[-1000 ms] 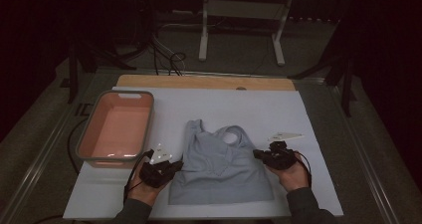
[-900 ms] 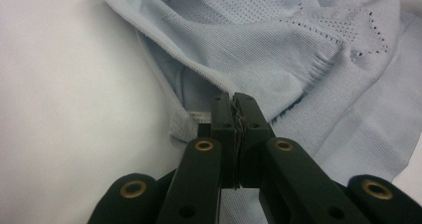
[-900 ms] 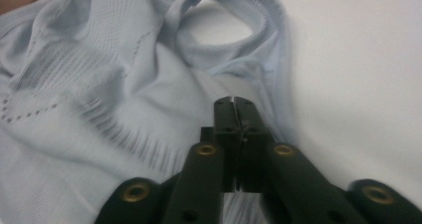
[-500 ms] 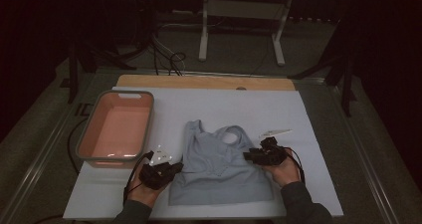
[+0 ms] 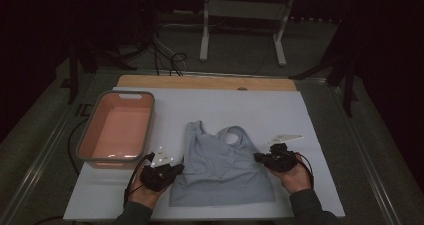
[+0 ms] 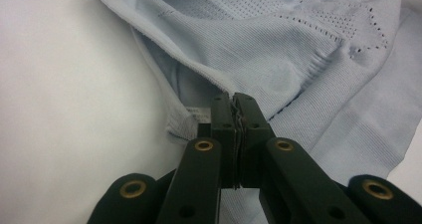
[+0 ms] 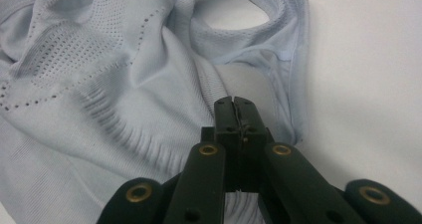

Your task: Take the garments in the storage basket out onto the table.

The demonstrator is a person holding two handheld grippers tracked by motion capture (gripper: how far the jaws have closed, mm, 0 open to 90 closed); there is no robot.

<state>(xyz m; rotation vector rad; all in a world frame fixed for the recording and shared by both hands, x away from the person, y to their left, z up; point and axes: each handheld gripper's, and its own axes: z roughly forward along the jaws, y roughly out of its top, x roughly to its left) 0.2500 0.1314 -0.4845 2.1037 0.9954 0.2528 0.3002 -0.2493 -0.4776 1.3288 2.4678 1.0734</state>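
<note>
both jaw pairs are clamped on the pale blue knitted tank top (image 5: 222, 167): left gripper (image 6: 234, 102) and right gripper (image 7: 235, 104) at its side edges. lift both evenly so the fabric stays taut.

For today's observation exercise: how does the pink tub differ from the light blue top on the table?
The pink tub is a rigid, open, grey-rimmed container; the light blue top is soft knit fabric lying nearly flat. The tub stands untouched at the left; the top is pinched at each side by the left gripper and right gripper. Both rest on the white sheet.
</note>
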